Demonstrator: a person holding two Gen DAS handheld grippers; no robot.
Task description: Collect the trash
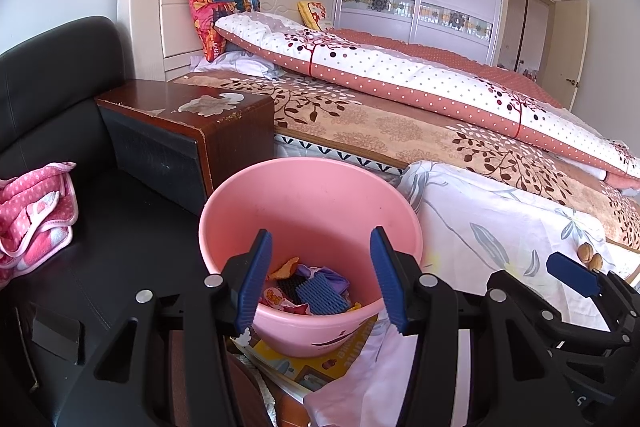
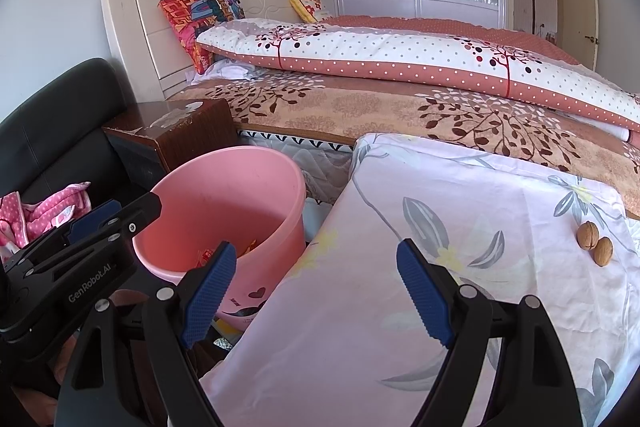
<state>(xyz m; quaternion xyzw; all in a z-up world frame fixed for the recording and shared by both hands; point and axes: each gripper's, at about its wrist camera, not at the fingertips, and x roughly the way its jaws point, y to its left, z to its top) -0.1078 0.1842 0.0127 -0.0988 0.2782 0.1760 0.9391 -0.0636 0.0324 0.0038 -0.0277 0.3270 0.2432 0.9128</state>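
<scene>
Two walnuts (image 2: 595,241) (seemingly the last trash) are seen lying touching each other on the cloth-covered surface (image 2: 400,287), well apart from the pink bin (image 2: 224,187) with its wrappers. Both the left tongs (image 1: 320,275) and right tongs (image 2: 316,291) are held spread and empty. The nuts should be approached by the right tongs squarely, one at a time, since round shells are judged likely to roll.

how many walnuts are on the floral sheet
2: one walnut lies near the right edge of the floral sheet, the other walnut touching it just below-right. More could be hidden outside the frame.
</scene>
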